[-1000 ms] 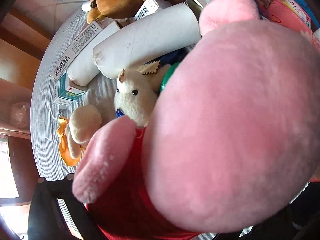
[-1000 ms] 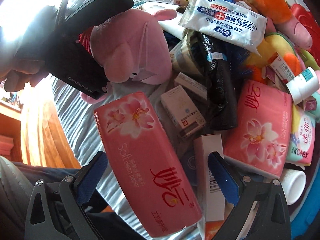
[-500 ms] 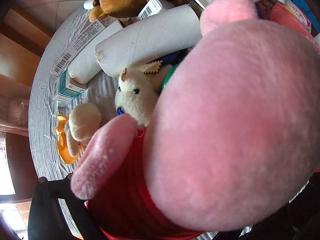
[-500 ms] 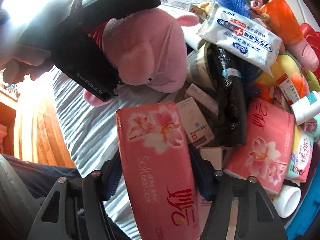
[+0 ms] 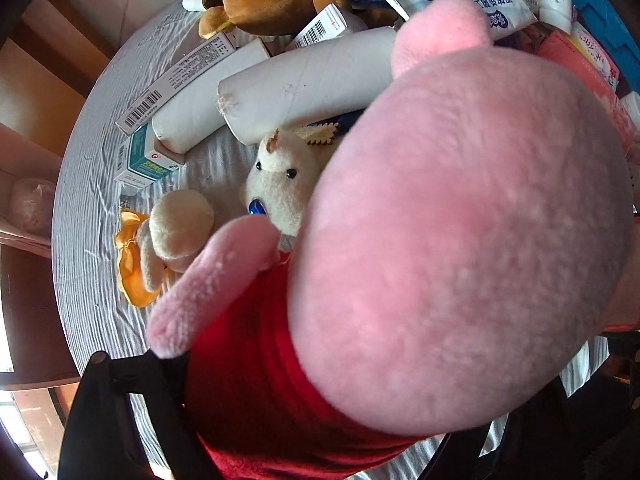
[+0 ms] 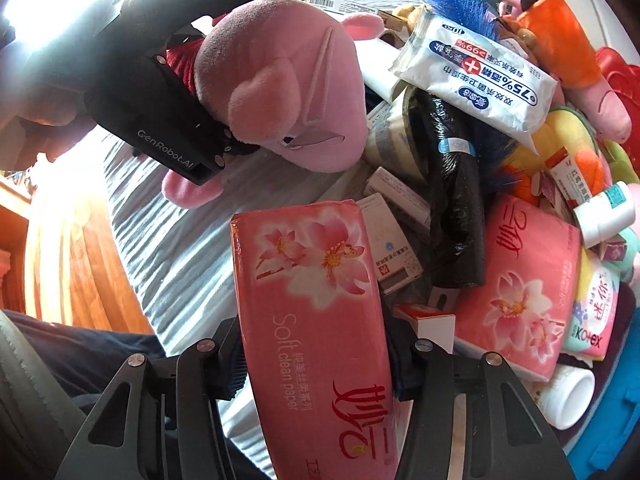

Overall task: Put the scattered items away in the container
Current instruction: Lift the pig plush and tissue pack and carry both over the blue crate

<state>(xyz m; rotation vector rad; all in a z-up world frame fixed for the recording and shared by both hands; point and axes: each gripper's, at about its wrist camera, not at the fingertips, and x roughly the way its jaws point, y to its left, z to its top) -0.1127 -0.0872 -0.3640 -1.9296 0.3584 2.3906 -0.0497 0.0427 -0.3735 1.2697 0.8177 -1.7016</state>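
The left gripper (image 6: 208, 92), a black handheld unit, is clamped on a pink plush pig in a red dress (image 6: 280, 96), pinching the red body while the big pink head juts forward and fills most of the left wrist view (image 5: 460, 248). In the right wrist view this gripper comes in from the upper left, angled down to the right, with the person's hand (image 6: 28, 128) wrapped around its rear; the pig hangs just above the grey striped cloth (image 6: 168, 248), 1 pink foot dangling under the gripper.

The right gripper (image 6: 316, 360) points forward over the pile, its 2 black fingers with blue pads (image 6: 232, 364) pressed against both long sides of a pink soft-pack of tissues printed with flowers (image 6: 316, 320). The pack stands lengthwise between them, raised in front of the camera.

Under the pig, in the left wrist view, lie a cream plush animal with a blue nose (image 5: 280, 176), 2 white paper-wrapped rolls (image 5: 304, 88), a teal-and-white carton (image 5: 144, 160) and a brown plush toy (image 5: 264, 4). Beyond the tissues sit a white pack of alcohol wipes (image 6: 480, 80), a black plastic bag roll (image 6: 452, 200), a second pink tissue pack (image 6: 520, 292) and a white bottle (image 6: 568, 400). I cannot tell which object is the container.
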